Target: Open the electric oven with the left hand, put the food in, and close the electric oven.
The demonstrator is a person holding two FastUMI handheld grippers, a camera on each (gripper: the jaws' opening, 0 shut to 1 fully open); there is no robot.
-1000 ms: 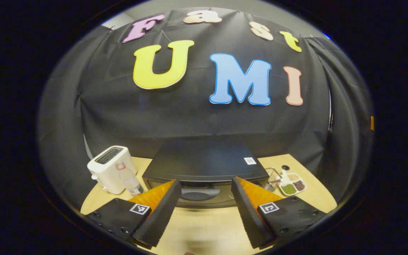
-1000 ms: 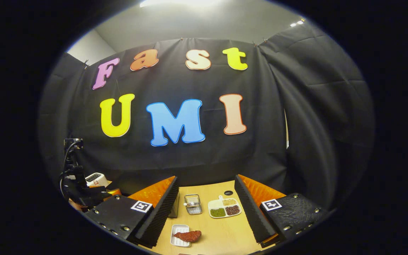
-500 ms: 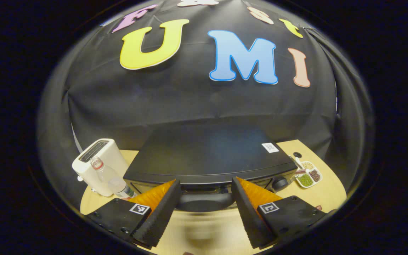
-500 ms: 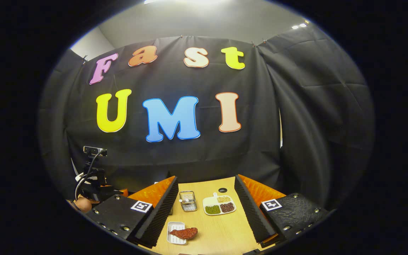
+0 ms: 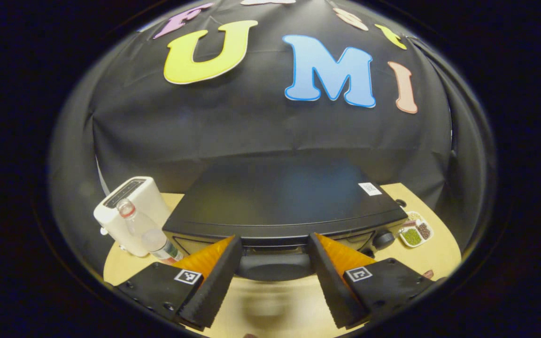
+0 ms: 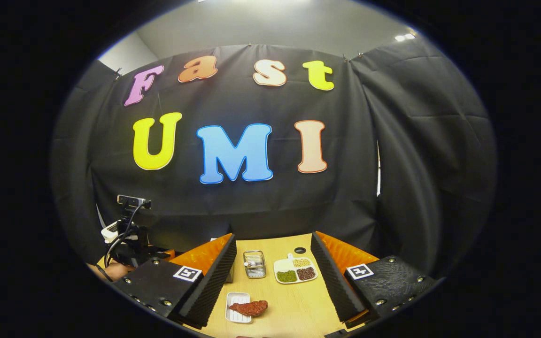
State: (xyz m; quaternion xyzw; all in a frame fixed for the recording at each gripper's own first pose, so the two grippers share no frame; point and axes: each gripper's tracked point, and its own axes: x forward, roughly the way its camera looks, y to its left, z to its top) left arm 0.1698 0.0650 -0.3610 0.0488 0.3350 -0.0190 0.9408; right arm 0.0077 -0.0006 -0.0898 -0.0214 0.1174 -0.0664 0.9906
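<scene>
Lining up on the oven door

Left gripper (image 5: 274, 277), jaws spread, straddles the black electric oven's dark curved handle (image 5: 274, 266); I'd centre it, pinch, then pull down. Reddish-brown meat (image 6: 251, 307) waits on the wooden bench (image 6: 294, 305).

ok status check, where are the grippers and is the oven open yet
Left gripper open, fingers either side of oven handle, not clamped. Oven door shut. Right gripper open, above red food on white tray. Nothing in the way.

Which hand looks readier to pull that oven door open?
Left. Its open claw already straddles the oven handle. The right claw hangs open over the food.
</scene>
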